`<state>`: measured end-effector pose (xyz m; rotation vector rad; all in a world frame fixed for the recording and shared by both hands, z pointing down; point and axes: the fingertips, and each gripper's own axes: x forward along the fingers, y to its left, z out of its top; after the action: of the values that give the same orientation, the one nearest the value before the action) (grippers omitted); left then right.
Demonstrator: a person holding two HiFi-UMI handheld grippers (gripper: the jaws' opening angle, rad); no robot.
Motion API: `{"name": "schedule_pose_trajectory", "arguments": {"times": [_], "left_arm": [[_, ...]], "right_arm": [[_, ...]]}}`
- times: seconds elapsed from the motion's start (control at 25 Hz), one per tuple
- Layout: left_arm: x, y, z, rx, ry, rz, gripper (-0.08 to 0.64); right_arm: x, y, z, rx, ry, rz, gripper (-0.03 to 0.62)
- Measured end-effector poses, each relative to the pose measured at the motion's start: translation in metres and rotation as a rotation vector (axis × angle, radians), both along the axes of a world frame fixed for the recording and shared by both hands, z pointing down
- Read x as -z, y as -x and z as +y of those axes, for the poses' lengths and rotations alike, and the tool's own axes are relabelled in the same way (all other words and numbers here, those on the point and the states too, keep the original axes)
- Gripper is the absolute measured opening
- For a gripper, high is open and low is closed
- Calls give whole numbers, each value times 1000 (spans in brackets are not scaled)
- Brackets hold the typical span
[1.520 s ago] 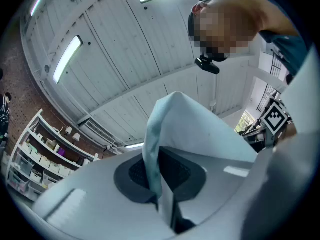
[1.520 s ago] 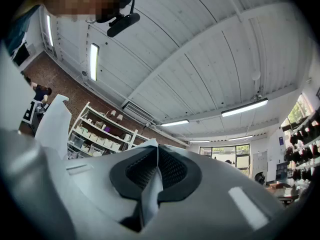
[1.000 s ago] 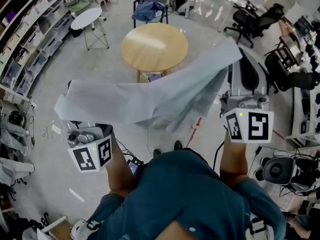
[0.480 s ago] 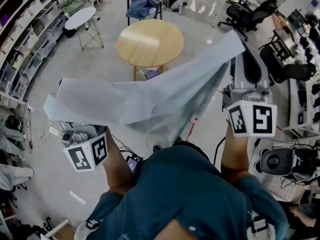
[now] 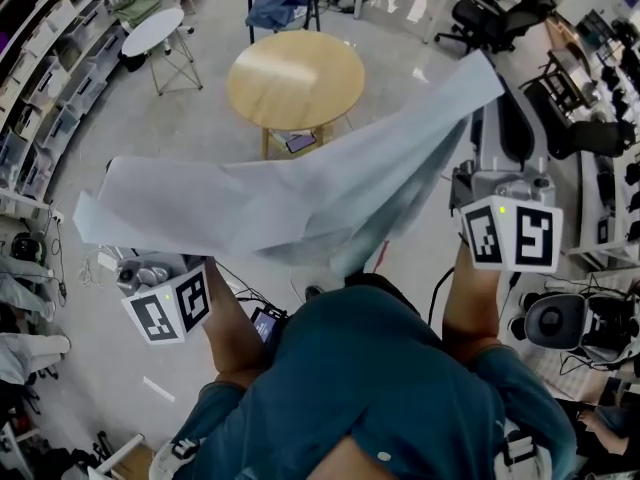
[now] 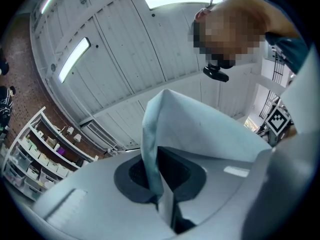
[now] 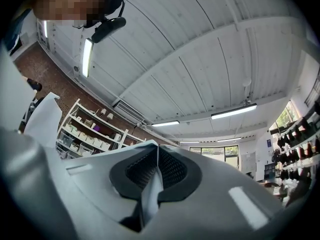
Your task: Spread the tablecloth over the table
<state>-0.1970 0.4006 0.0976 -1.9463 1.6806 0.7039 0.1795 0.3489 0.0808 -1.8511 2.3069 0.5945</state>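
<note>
A pale blue-grey tablecloth (image 5: 300, 203) hangs stretched in the air between my two grippers, sagging in folds in the middle. The round wooden table (image 5: 295, 76) stands bare on the floor beyond it. My left gripper (image 5: 140, 265) holds the cloth's left end low at the left, and in the left gripper view its jaws are shut on a fold of the tablecloth (image 6: 200, 134). My right gripper (image 5: 482, 128) holds the right corner higher, and the right gripper view shows a thin strip of the tablecloth (image 7: 150, 194) pinched between its shut jaws.
A small white side table (image 5: 150, 30) and a chair with blue clothing (image 5: 280, 8) stand beyond the wooden table. Shelves (image 5: 30, 88) line the left wall. Black office chairs (image 5: 500, 13) and desks crowd the right. Cables (image 5: 105, 260) lie on the floor.
Both grippers have drawn further apart, pulling the cloth wider and flatter. Its right corner has risen, and its left end has moved further left. The wooden table sits nearer in the view.
</note>
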Motion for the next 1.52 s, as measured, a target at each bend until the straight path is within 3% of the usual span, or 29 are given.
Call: {"name": "schedule_pose_trajectory", "arguments": {"times": [1.04, 1.52], "left_arm": [[14, -96, -112, 206, 11, -50, 0], [24, -109, -149, 198, 23, -86, 0]], "right_arm": [[3, -79, -183, 204, -12, -49, 12], [-4, -97, -222, 185, 16, -87, 12]]}}
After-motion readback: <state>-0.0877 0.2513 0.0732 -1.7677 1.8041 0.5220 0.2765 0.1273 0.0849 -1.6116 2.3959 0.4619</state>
